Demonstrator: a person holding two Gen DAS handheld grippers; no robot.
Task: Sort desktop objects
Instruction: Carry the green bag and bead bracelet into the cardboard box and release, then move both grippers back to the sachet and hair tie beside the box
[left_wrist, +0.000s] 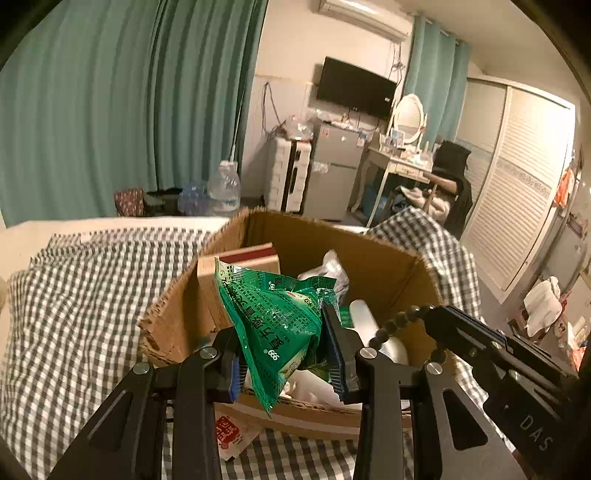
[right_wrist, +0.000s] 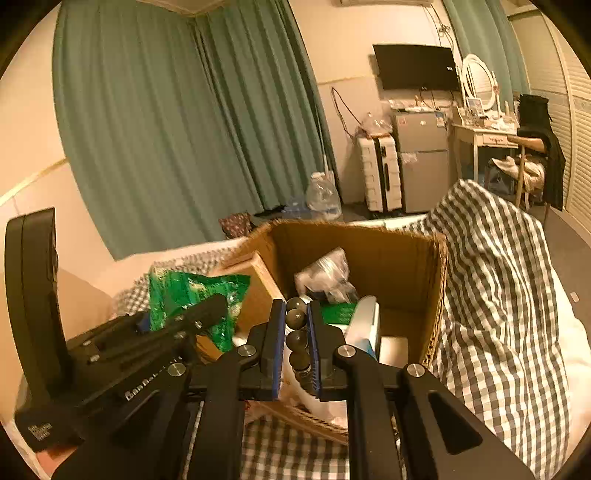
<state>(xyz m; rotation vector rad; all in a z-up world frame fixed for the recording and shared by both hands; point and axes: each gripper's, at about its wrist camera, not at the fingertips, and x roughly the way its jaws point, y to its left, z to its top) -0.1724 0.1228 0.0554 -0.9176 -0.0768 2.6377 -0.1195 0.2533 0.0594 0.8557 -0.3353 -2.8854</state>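
The left claw (left_wrist: 284, 354) is clamped on a crumpled green packet (left_wrist: 273, 317), its blue pads pinching the lower half so that the packet's long axis stands roughly upright, with one pointed corner hanging below the pads. The right claw (right_wrist: 295, 343) is closed on a string of dark beads (right_wrist: 297, 332), which runs along the line of its fingers and sticks out past the tips. Both loads hang over the near rim of an open cardboard box (left_wrist: 369, 258) resting on a bed with a grey checked cover (left_wrist: 92, 295); no tabletop shows in either view. The box lies straight ahead of and slightly below both claws, so the coming move is probably a short reach forward and a release. The right claw looks the nearer to the box's open middle, while the left sits toward the near-left corner, just beside a brown carton (left_wrist: 236, 266) standing inside. Inside also lie a white tube (left_wrist: 365, 317) and a clear plastic bag (left_wrist: 332, 269). A red-and-white sachet (left_wrist: 232, 432) lies on the cover outside the box, below the left claw.
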